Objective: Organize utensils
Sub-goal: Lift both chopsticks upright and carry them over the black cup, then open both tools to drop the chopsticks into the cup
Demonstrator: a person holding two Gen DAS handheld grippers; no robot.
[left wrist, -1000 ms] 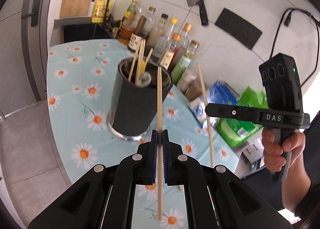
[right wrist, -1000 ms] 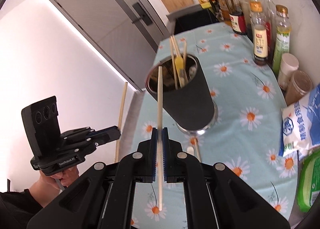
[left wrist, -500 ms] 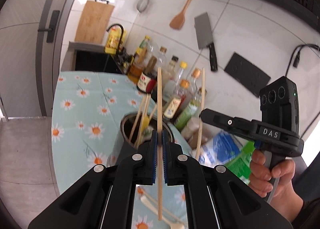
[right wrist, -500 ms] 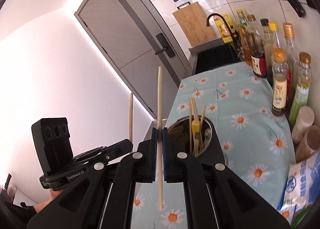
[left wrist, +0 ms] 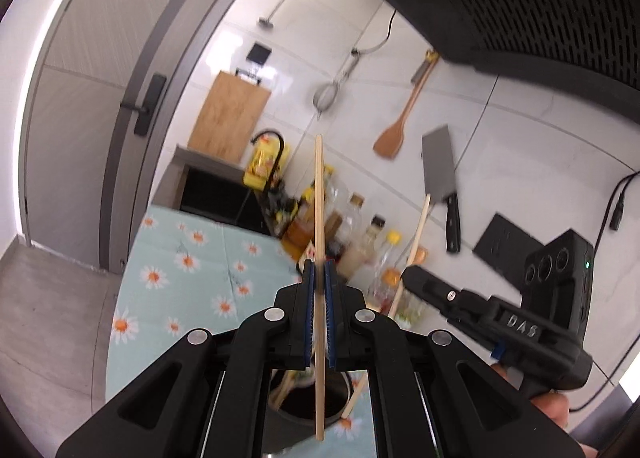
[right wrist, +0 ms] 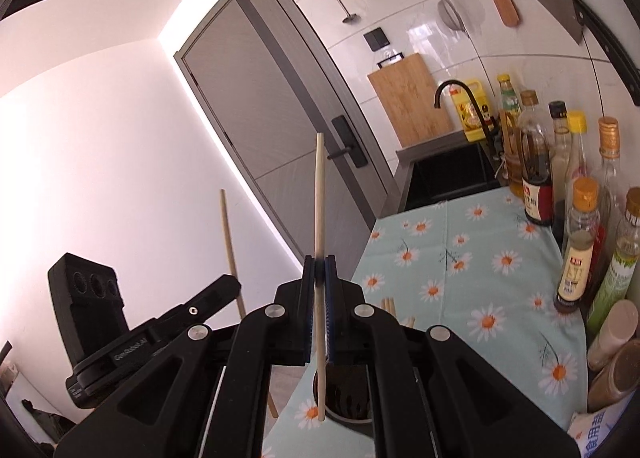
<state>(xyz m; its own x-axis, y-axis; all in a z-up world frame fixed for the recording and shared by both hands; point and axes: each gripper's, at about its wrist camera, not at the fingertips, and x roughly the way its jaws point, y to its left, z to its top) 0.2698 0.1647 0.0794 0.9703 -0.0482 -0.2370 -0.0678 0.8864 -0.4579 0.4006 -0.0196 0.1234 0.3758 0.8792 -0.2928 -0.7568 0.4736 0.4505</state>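
Left wrist view, left to right: grey door with black lever handle; desk under pale-blue daisy-print cloth; light wooden cutting board leaning on the white tiled wall; black curved faucet; left claw shut tight on a slim pale wooden chopstick, held upright, lower tip over the mouth of a dark cylindrical utensil holder already containing several sticks; cluster of glass condiment bottles; hanging wooden spatula; steel cleaver with black handle; right claw seen from the side, gripping a second pale wooden chopstick, tilted, lower end near the holder rim. Right wrist view, left to right: left claw closed on its chopstick against the white wall; right claw clamped on its upright chopstick, lower tip just at the near rim of the holder; daisy cloth; cutting board; faucet; bottles along the wall.
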